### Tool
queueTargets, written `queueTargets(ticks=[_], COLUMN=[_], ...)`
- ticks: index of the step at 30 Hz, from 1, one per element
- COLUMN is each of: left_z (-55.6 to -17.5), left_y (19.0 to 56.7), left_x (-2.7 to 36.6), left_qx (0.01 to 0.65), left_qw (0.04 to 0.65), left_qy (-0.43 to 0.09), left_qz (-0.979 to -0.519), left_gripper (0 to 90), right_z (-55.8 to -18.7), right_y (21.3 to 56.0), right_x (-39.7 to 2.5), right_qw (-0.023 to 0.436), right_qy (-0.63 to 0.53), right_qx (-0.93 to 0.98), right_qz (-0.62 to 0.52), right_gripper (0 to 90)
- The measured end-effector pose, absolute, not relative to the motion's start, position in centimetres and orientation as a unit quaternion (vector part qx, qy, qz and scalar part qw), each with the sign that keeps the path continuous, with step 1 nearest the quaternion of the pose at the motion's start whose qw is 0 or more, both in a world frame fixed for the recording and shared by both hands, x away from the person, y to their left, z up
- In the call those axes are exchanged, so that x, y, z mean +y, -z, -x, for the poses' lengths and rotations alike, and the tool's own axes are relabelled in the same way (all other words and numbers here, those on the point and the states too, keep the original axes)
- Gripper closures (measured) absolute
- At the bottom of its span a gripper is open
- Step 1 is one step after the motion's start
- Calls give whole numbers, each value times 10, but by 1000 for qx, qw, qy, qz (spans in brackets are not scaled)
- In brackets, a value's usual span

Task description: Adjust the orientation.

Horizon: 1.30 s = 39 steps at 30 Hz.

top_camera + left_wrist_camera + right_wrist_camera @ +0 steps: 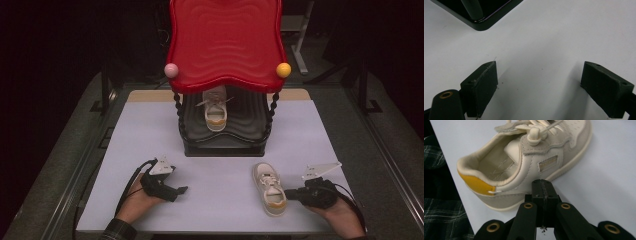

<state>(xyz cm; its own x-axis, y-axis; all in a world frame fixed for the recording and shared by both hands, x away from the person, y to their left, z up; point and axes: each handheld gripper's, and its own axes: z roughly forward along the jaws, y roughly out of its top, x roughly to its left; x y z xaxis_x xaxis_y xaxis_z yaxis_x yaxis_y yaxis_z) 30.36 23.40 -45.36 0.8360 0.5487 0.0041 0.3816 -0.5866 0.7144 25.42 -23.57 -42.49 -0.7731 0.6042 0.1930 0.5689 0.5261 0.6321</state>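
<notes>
Two beige shoes (269, 188) (215, 111), one two-tier rack (226, 45), one white table (150, 130), and two tools (183, 189) (287, 193).

No lettering, brand, number or sign can be read on the shoe (524, 167), the rack (225, 75) or the surface (210, 185); none of them carries a legible mark.

A cream sneaker (269, 188) with orange heel lies upright on the table's near right.

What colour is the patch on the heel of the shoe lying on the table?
Mustard yellow, on the cream shoe; the right gripper view shows it best.
</notes>
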Motion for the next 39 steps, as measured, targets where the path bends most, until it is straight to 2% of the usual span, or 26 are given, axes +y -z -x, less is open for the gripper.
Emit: queueTargets(ticks=[12,19,22,27,39], left_z=[-304,-304,-304,-304,-304], left_y=[454,454,454,454,454], left_x=[234,234,234,234,234], left_qx=[263,264,265,265,264], left_qw=[371,372,373,372,372], left_qy=[-113,-113,-113,-113,-113], left_qz=[-883,-883,-882,-882,-883], left_gripper=[131,131,131,131,131], right_z=[-252,-253,-250,-250,-251], right_y=[425,414,398,386,395], right_x=[-212,-220,-221,-211,-175], right_qw=[8,17,6,-11,-43], right_qy=[-353,-383,-420,-439,-409], right_qx=[884,870,857,856,883], right_qz=[-306,-310,-299,-272,-225], right_gripper=[886,806,736,679,673])
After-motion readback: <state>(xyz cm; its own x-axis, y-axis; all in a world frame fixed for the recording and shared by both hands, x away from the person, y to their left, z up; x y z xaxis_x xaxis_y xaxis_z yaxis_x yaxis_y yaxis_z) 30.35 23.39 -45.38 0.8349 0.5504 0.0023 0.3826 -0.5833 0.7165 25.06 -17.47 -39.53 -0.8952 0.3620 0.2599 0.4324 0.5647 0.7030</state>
